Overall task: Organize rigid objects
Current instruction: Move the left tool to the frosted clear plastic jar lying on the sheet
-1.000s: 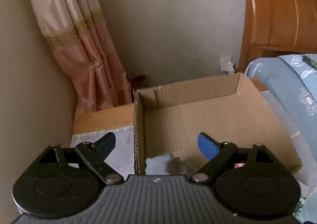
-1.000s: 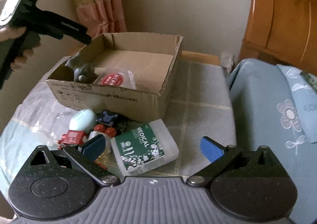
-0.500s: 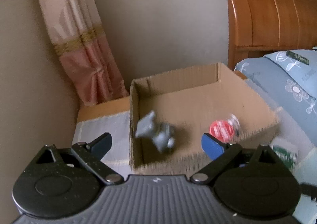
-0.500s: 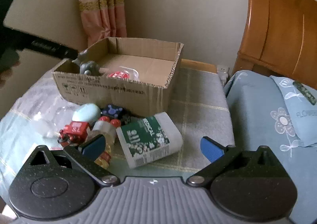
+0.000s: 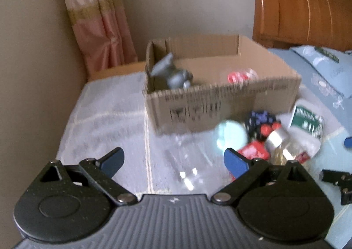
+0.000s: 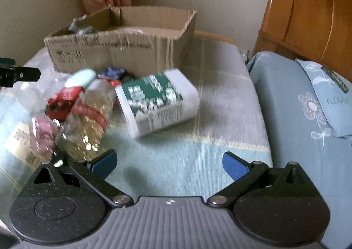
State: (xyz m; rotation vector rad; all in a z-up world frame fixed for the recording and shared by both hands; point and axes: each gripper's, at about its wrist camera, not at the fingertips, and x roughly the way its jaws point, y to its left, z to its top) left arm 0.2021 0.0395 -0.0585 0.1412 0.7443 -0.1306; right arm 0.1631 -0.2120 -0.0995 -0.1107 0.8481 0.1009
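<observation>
Left wrist view is motion-blurred: I make out a grey figurine (image 5: 173, 72) in the cardboard box's (image 5: 220, 103) left corner. My left gripper (image 5: 173, 159) and right gripper (image 6: 169, 164) hover wide open, empty, above the cloth-covered table (image 6: 176, 161), near the medical wipes pack (image 6: 157, 103).

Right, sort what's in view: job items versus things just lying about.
Job items:
cardboard box
grey toy in the box
green-labelled tub
clear bottle
red toy
mint oval case

Just lying about:
curtain
wooden headboard
blue bedding
</observation>
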